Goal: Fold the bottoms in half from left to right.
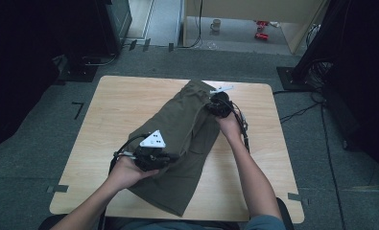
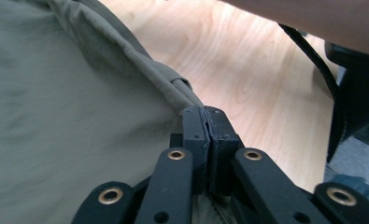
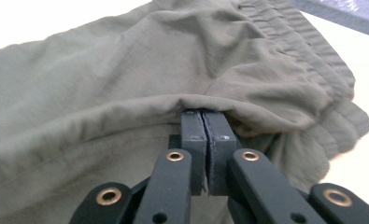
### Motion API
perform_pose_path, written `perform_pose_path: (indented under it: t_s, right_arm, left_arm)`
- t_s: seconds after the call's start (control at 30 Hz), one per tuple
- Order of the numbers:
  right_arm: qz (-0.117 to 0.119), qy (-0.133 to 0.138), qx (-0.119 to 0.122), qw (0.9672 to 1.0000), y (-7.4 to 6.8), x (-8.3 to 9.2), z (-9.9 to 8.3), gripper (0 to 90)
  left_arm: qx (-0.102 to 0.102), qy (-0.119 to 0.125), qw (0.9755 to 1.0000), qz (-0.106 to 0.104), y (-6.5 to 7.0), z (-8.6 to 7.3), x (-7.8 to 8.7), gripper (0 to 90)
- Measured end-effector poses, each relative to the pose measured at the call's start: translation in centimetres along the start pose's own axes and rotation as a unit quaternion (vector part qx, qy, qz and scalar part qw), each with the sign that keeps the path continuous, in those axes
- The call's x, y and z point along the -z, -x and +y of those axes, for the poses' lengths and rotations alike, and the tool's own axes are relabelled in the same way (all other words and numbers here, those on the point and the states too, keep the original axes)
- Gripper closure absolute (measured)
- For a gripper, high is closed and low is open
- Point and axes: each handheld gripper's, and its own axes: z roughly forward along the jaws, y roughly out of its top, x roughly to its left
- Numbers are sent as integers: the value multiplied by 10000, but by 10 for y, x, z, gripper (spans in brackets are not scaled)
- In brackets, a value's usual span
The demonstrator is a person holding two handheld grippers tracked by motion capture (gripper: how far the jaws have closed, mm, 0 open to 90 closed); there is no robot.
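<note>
High view: light wooden table (image 1: 110,110) with rounded corners on grey floor, olive-green shorts (image 1: 187,143) spread diagonally across its middle, partly folded over themselves. Fabric plain, thin, matte, soft creases; a gathered elastic waistband (image 3: 289,32) with ribbed stitching sits at the far end, well beyond the right fingertips. A hemmed edge (image 2: 173,86) runs straight up to the left fingertips, bare wood just to its side.

Left gripper (image 1: 165,157), grey three-cornered plate on top, is at the near-left side of the shorts; the person's left hand (image 1: 124,171) wraps its body. In the left gripper view its jaws are pressed together with the hem corner pinched between the pads, cloth draping away to one side of the fingers.

Right gripper (image 1: 215,106) is at the far right edge of the shorts, right hand (image 1: 229,125) behind it. In the right gripper view its jaws are closed on a fold of the shorts, with fabric bunching over the tips and sagging to both sides. Only a hairline gap shows between the pads of each.

Black cable (image 2: 313,60) trails past, beyond the left fingers.
</note>
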Motion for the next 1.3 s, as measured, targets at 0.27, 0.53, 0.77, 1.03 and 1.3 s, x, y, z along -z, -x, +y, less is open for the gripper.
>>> perform_pose_path:
  t_s: [0.27,0.53,0.77,1.03,1.3]
  right_arm:
    - [45,68,-218,9997,9,15,-7,715]
    - [-54,191,-226,9995,12,36,-14,687]
    - [135,495,-215,9985,4,54,-8,698]
    - [433,563,-44,9975,-18,59,-8,696]
    - [474,696,164,9963,-33,50,-13,685]
  left_arm:
    - [208,65,9992,-344,-2,-3,0,678]
    - [128,178,9998,13,-18,-9,5,660]
    - [116,345,9988,342,-47,-9,11,665]
    - [318,293,9969,655,-88,-12,10,682]
    - [313,234,9958,826,-115,-13,7,657]
